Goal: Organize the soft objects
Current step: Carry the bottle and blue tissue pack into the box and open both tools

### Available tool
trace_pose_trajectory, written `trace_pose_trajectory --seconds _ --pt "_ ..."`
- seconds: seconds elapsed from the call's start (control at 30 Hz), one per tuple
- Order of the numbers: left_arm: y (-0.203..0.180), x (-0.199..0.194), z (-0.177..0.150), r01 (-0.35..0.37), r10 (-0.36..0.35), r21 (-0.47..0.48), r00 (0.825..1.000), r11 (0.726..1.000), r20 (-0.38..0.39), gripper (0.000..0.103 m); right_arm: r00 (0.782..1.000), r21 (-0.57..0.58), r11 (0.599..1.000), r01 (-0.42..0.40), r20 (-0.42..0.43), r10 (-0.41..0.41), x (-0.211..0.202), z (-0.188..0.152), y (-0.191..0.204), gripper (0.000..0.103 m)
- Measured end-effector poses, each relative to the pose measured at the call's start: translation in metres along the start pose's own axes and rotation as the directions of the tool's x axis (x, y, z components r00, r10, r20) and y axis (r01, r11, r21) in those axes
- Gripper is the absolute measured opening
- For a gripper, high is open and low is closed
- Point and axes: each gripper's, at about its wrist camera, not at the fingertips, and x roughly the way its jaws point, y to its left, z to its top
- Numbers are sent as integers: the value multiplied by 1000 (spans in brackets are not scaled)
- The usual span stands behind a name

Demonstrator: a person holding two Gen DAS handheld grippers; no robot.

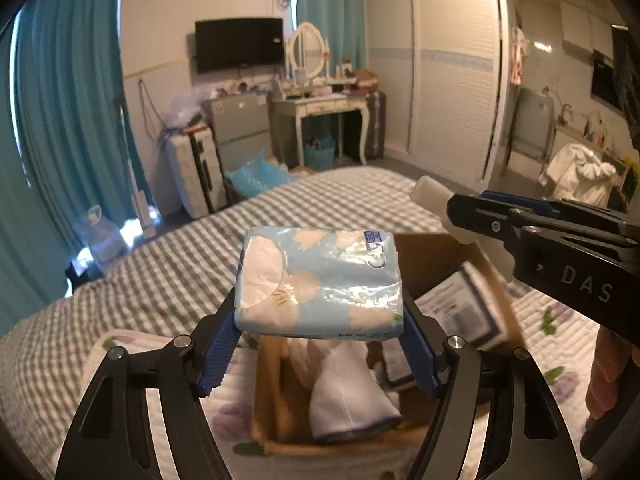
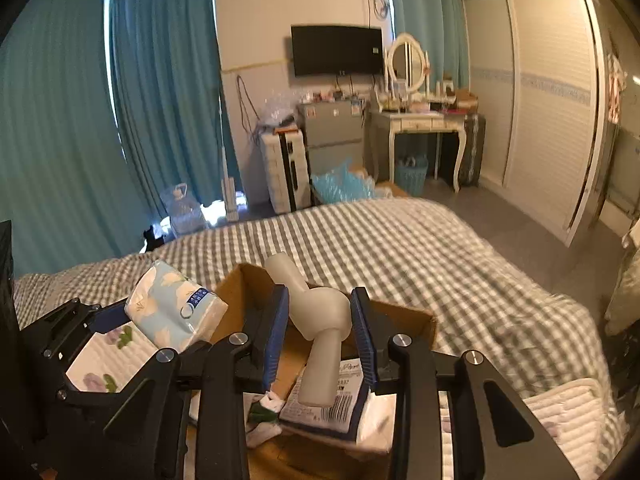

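Note:
My left gripper (image 1: 320, 320) is shut on a light-blue flowered tissue pack (image 1: 320, 280) and holds it above an open cardboard box (image 1: 272, 400) on the bed. The box holds a folded white cloth (image 1: 348, 396) and a labelled packet (image 1: 464, 312). My right gripper (image 2: 320, 320) is shut on a pale grey bone-shaped soft object (image 2: 316, 320), above the same box (image 2: 240, 292). In the left wrist view the right gripper (image 1: 460, 216) reaches in from the right, with the grey object's end (image 1: 428, 192) sticking out. The tissue pack (image 2: 172, 308) shows left in the right wrist view.
The box sits on a white flowered quilt (image 1: 560, 328) over a grey checked bedspread (image 2: 400, 248). Beyond the bed are teal curtains (image 2: 160, 100), a wall TV (image 2: 336, 50), a small fridge (image 2: 332, 140), a dressing table (image 2: 420, 120) and a white wardrobe (image 2: 552, 100).

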Motion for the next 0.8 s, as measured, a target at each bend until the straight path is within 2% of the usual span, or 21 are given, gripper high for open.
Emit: trace_pose_trajectory --seconds 0.13,0.23,0.3,0.33,0.37,0.43,0.6,0.8 --pt "-2 16 -3 -6 6 0 1000 1000 -11 72 999 29 999 -17 -42 18 33 -5 -13 32" --pt "-3 17 -6 20 -20 -15 1000 1000 3 73 999 16 1000 -22 -48 23 43 -8 -12 34" --pt "-1 14 -8 79 -78 -58 997 995 9 84 999 19 999 -33 -40 33 43 -10 -13 35" --pt "-2 14 -7 76 -77 -72 997 995 -11 88 998 21 999 -42 -43 43 42 -10 -13 39" --pt "-3 13 -7 57 -59 -68 998 996 -24 88 999 25 999 -43 -32 43 38 -10 -14 51" --pt "-9 4 -6 19 -20 -31 1000 999 -22 88 1000 35 999 -12 9 12 24 -8 -16 67" --pt "-12 -41 -1 -22 22 13 1000 1000 15 88 997 36 999 10 76 -12 -32 6 -16 67" --pt "-2 -133 27 -69 64 33 989 997 132 88 987 -6 998 66 146 -65 -126 27 1 67"
